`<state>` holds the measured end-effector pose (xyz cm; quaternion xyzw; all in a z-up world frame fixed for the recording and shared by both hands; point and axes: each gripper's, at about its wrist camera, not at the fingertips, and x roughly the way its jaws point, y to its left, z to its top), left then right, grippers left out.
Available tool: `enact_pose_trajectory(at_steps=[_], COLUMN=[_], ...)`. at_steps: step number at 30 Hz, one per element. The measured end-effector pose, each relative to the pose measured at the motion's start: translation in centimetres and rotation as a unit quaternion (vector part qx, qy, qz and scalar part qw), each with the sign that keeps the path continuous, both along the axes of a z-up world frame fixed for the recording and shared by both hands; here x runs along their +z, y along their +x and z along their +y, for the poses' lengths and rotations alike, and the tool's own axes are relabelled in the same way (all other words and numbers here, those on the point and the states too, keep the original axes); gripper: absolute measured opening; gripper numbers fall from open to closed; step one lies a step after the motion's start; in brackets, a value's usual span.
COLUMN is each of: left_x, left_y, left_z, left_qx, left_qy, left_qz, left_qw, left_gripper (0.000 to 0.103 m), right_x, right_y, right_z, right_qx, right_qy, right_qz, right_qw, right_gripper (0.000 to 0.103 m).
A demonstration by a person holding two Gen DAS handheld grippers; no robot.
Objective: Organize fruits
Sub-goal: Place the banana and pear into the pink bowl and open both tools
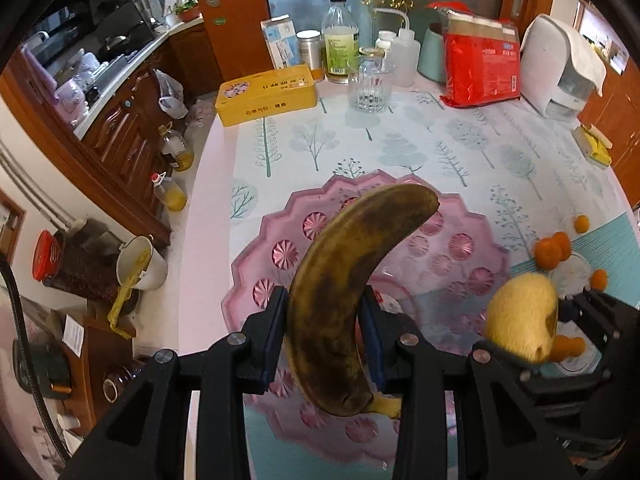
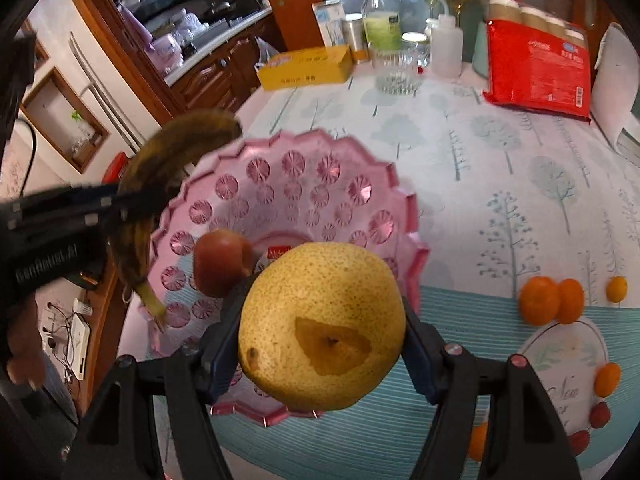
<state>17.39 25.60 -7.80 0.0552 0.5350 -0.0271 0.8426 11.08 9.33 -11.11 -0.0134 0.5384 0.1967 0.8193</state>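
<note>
Both grippers are loaded right now. Closest up, the left gripper (image 1: pixel 324 336) has its fingers squeezed onto the lower half of a badly browned, overripe banana (image 1: pixel 352 292), which stands nearly upright, tip leaning right, held above the pink scalloped plastic fruit plate (image 1: pixel 472 216). The right gripper (image 2: pixel 320 336) has its fingers spread wide around a big speckled yellow pear (image 2: pixel 320 320) and is pinching it at the sides, over the plate's near rim.

Stuff that could go sideways, imo:

- That banana looks soft. Clamp harder and it probably mushes or slides out, stem first.
- The pear is round and heavy-looking, and the fingers only catch it at two spots, so a quick tilt could roll it out onto the bench.
- A small red apple (image 2: pixel 220 260) already sits in the plate, just beyond the pear. Drop the pear carelessly and it likely knocks the apple around.
- Both grippers are crowding the same plate, so they could bump each other.

Small orange mandarins (image 2: pixel 552 300) wait on the bench off to the right.
</note>
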Motion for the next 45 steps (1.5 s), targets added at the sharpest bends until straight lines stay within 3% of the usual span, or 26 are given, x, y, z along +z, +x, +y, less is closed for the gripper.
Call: enact_pose_trajectory(at_steps=[4,8,16,24,25,28,32,45], left_x=[-1.6,-3.0,-5.0,-6.9,-6.8,-6.3,-5.5,-4.0], left_y=[2.0,3.4,4.4,5.8,6.0,6.4,6.7,3.5], left_z=[-0.4,-1.6,-3.6,-4.4,-4.3,-4.0,-3.4,-3.5], left_qx=[-0.021,-0.079,-0.203,-0.232,-0.234,-0.234,-0.217,-0.173], left_qy=[-0.003,0.012,0.083,0.089,0.088,0.087,0.073,0.031], left_qz=[0.015,0.035,0.079,0.096,0.094,0.084,0.076,0.066], left_qw=[0.9997,0.9962,0.9725,0.9639,0.9636,0.9647,0.9704,0.9822], left_gripper=[0.034,0.034,0.034,0.035,0.038,0.063,0.074,0.076], right_x=[-1.4,-2.4,-3.4,-3.8,-3.7,-2.7,-1.9,-0.9], right_y=[0.5,0.9,1.3,1.3,1.2,0.8,0.6,0.0], right_z=[0.8,1.3,2.4,2.6,2.5,2.4,2.0,1.2], right_qx=[0.002,0.007,0.021,0.028,0.027,0.024,0.019,0.000], right_qy=[-0.015,-0.031,-0.045,-0.043,-0.043,-0.037,-0.026,-0.023], right_qz=[0.011,0.021,0.029,0.036,0.032,0.012,0.002,0.003], right_qw=[1.000,0.999,0.998,0.998,0.998,0.999,0.999,1.000], right_gripper=[0.071,0.071,0.071,0.072,0.072,0.072,0.072,0.072])
